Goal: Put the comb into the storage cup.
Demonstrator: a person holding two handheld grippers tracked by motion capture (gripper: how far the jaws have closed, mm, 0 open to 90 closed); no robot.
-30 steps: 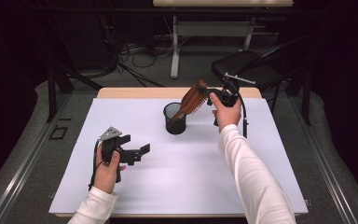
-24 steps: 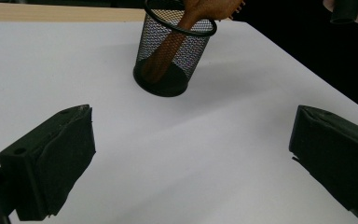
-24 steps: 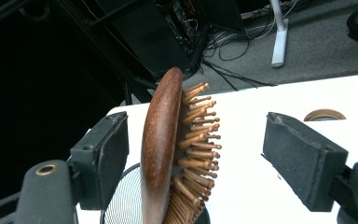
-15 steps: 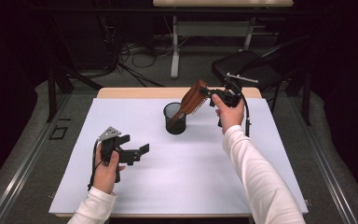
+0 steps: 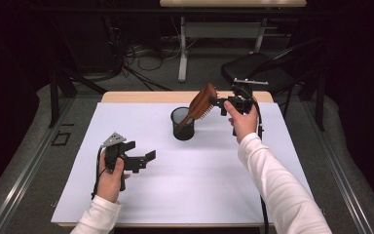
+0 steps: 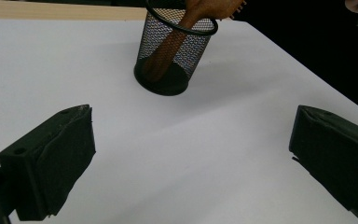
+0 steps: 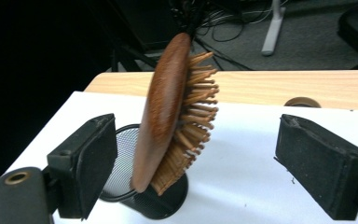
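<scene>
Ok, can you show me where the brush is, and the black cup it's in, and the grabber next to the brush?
hairbrush [image 7: 161,107], right gripper view, on its wooden back.
mesh cup [image 6: 177,46], left gripper view, on its wire wall.
right gripper [image 5: 217,102], high view, between its jaw tips.

Open white table [image 5: 199,190] lies all round; only the mesh cup [image 5: 182,124] with its leaning hairbrush [image 5: 202,102] obstructs.

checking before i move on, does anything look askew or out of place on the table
Only the wooden hairbrush: it stands handle-down in the black mesh cup, leaning over the rim toward the right gripper, whose jaws have just been opening and stand apart on either side of its head. The cup is upright; nothing looks spilled or damaged.
</scene>
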